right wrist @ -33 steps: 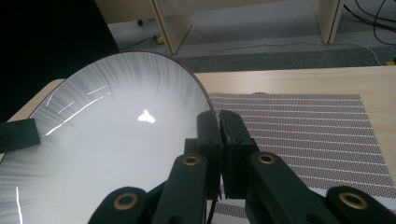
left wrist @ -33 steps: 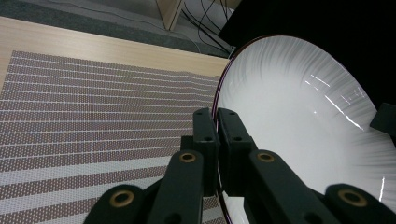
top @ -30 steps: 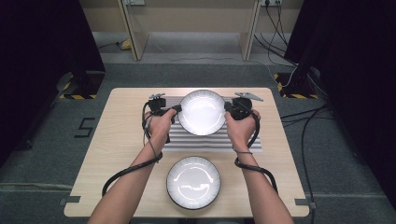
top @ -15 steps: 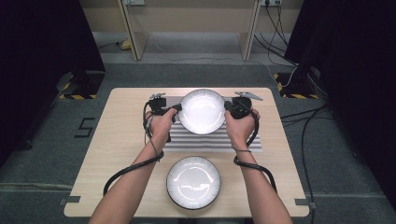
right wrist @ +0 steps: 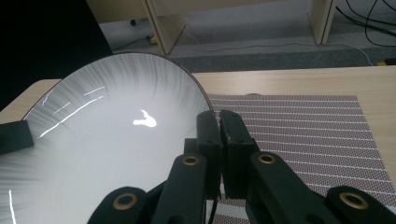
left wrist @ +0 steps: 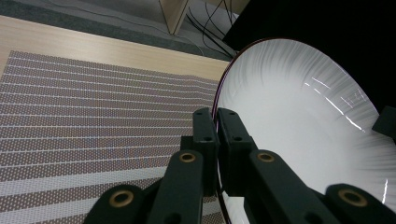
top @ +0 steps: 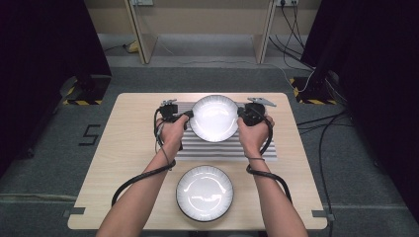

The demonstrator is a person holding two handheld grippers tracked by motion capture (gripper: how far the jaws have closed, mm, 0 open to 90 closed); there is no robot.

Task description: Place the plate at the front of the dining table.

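A white plate [top: 214, 117] with a dark rim hangs above the striped placemat [top: 225, 148], held from both sides. My left gripper [top: 188, 115] is shut on its left rim; in the left gripper view the jaws pinch the plate's [left wrist: 299, 126] edge at the left gripper's [left wrist: 216, 123] tips. My right gripper [top: 240, 114] is shut on the right rim, and the right gripper view shows the plate [right wrist: 102, 144] clamped at the right gripper's [right wrist: 218, 126] tips. A second white plate [top: 204, 192] lies flat on the table near the front edge.
The wooden table [top: 128, 148] carries the placemat [left wrist: 93, 121] in its middle. Black cables [top: 143, 175] trail from both grippers along the forearms. Beyond the table stand wooden furniture legs [top: 138, 29] and floor cables [top: 296, 29].
The held plate has shifted very slightly between the two grippers; both hands stay where they were, still clamped on its rim.
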